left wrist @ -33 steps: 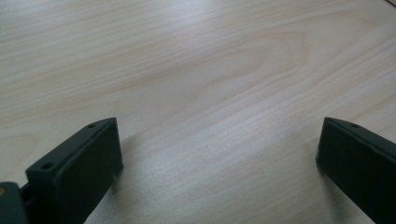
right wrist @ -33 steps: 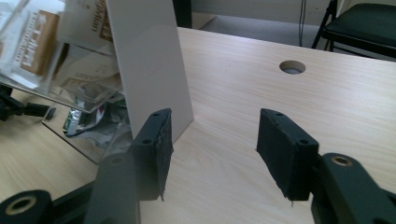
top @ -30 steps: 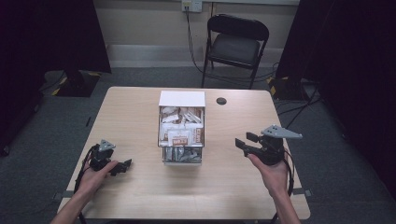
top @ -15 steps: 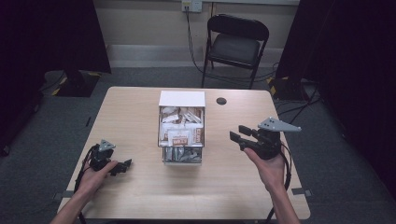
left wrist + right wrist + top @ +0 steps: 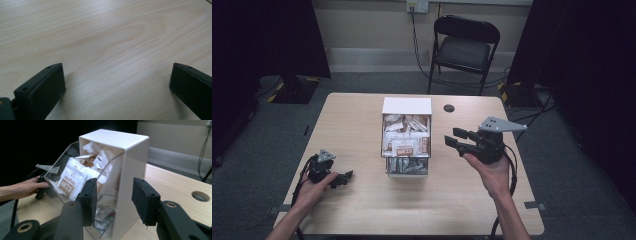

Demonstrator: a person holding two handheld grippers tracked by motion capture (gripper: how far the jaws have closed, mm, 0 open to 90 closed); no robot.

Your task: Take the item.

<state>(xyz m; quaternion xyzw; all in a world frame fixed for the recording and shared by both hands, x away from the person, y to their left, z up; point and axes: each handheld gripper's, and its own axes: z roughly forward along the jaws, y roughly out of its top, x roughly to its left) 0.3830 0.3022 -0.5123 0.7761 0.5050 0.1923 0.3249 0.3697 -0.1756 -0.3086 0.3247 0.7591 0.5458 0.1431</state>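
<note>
A white dispenser box (image 5: 407, 106) with a clear sloped front stands mid-table, stuffed with white and brown packets (image 5: 405, 145). My right gripper (image 5: 453, 136) hovers just right of the box, open, pointing at its side with nothing held. In the right gripper view the box (image 5: 130, 165) fills the space behind the open right gripper (image 5: 113, 200), and the packets (image 5: 73, 180) press against the clear panel. My left gripper (image 5: 345, 177) rests on the table at front left, open and empty. In the left gripper view its two jaws stand wide apart over bare wood (image 5: 112, 45).
The wooden table (image 5: 357, 120) has a round cable hole (image 5: 449, 108) behind the box. A black folding chair (image 5: 464, 47) stands beyond the far edge. Cables trail from both grippers off the near edge. Dark curtains flank the room.
My right gripper has moved left, closer to the box's right side, staying open. The left gripper and hand have stayed put.
</note>
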